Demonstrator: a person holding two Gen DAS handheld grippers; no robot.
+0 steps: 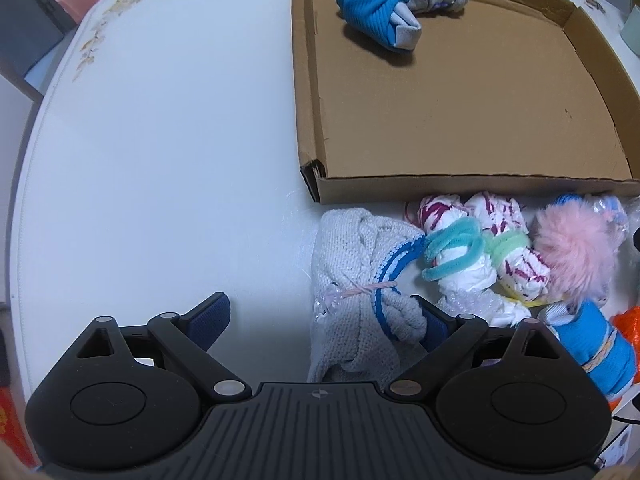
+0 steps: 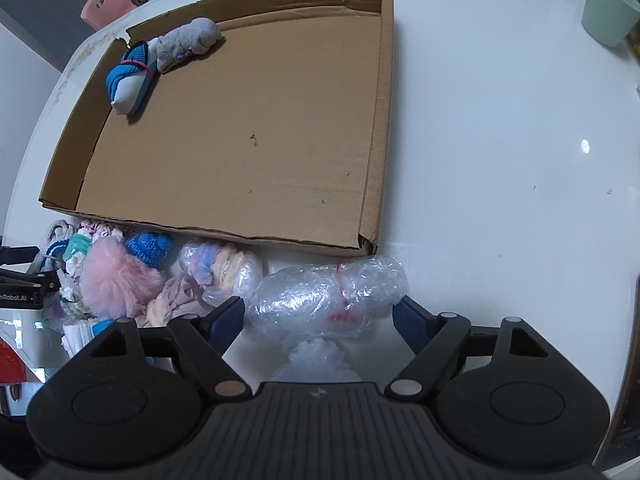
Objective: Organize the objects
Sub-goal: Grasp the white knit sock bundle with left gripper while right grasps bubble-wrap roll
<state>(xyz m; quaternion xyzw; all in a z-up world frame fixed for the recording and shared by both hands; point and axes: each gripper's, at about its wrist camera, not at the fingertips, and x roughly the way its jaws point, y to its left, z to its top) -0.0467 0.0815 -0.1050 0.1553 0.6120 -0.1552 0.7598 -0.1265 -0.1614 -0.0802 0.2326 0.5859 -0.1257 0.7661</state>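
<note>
Hovering over a heap of bundled socks, both hand-held grippers point down at the white round table (image 1: 160,140) beside a shallow brown cardboard tray (image 2: 376,120).

The left gripper (image 1: 326,316) stands wide apart, its right finger against a grey knitted sock bundle with blue stripes (image 1: 360,280), nothing clamped. The right gripper (image 2: 318,314) straddles a clear bubble-wrap bundle (image 2: 328,294), with both pads at its sides; whether they press on it cannot be told. A blue-and-white rolled sock (image 2: 130,76) and a grey rolled sock (image 2: 188,40) lie touching in the tray's far corner. A fluffy pink pompom (image 1: 572,248) sits among the heap, and a mint-green cup (image 2: 608,8) stands well apart.
</note>
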